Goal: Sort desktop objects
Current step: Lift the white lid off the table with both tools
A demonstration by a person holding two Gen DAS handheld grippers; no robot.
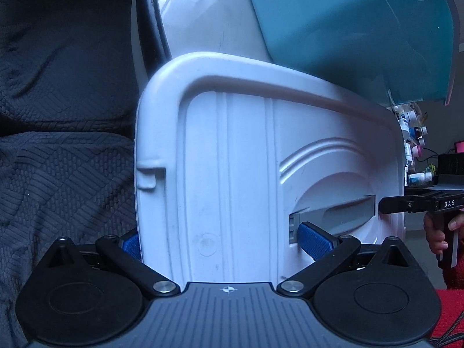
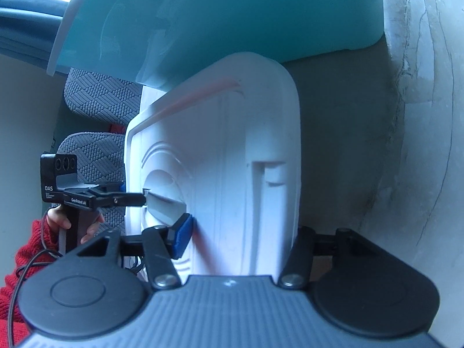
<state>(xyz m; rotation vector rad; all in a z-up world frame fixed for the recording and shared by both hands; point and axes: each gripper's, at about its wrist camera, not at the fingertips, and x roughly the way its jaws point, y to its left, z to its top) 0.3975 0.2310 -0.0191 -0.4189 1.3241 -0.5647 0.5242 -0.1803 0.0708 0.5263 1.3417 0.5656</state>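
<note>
Grey quilted fabric (image 1: 58,174) behind; gripper (image 2: 95,197) apparently reads "DAS".

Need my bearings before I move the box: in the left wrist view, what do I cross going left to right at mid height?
Dark textured fabric → white plastic box → right gripper at the box's handle slot → cluster of small bottles.

My left gripper (image 1: 220,242) clamps the white bin's (image 1: 261,159) end wall. One blue pad (image 1: 314,240) sits in its handle slot (image 1: 333,211). My right gripper (image 1: 385,206) touches the slot's far end.
</note>
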